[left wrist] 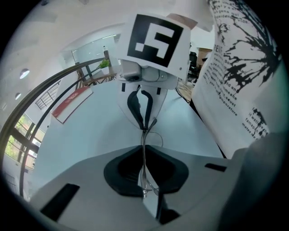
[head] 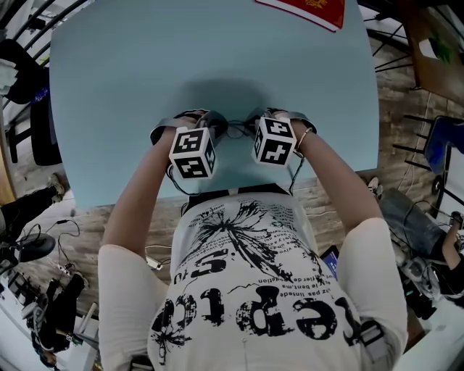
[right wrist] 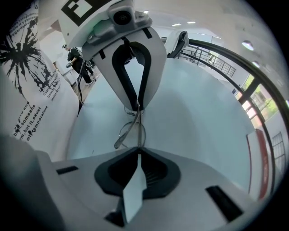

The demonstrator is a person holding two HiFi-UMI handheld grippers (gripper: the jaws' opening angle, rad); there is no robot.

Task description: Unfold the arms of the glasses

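Now holds the glasses (right wrist: 135,131) over the pale blue desk (head: 109,87), toward its near edge, thin wire frame strung between the two grippers. Shows one round rim and a slim grey arm slanting across it in the right gripper view; cannot tell there how far the arms stand out.

Pinches the glasses from their left with the left gripper (left wrist: 143,149), fingers (left wrist: 126,168) pressed together on the wire between the dark pads. Pinches them from their right with the right gripper (right wrist: 139,148) the same way, fingers (right wrist: 158,169) clamped on the thin metal, tips close to those of the other gripper across the frame.

Carries a marker cube (head: 193,152) on each gripper, just nearer the body than the glasses, the two cubes close side by side. Wears a white shirt (head: 254,290) with black print, below the glasses in the head view.

Has a flat red-and-white item (head: 308,9) lying well beyond the glasses, toward their right, at the desk's far edge. Farther out, wood-look floor (head: 348,199) around the desk, with dark cables (head: 43,232) well off to the glasses' left.
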